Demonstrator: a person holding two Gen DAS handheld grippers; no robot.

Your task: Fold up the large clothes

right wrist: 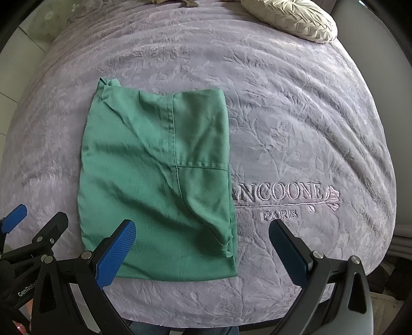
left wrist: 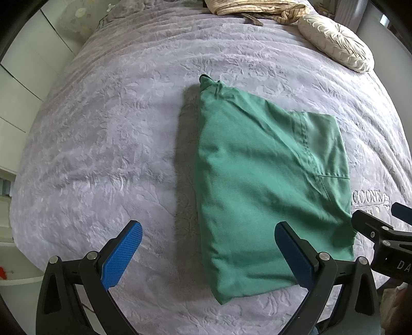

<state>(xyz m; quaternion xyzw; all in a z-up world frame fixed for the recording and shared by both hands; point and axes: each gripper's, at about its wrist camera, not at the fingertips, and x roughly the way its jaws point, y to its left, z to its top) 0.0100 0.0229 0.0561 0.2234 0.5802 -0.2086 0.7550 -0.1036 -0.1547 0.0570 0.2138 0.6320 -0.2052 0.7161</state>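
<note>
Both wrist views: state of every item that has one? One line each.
Green garment: folded into a rough rectangle, flat on the blanket, not held.
Left tongs: open, empty, above the garment's near edge.
Right tongs: open, empty, above the garment's near right corner.
Purple blanket: spread over the bed, lettering partly covered by the garment.
Round cushion: lying at the far right.
Striped cloth: crumpled at the far edge.
</note>
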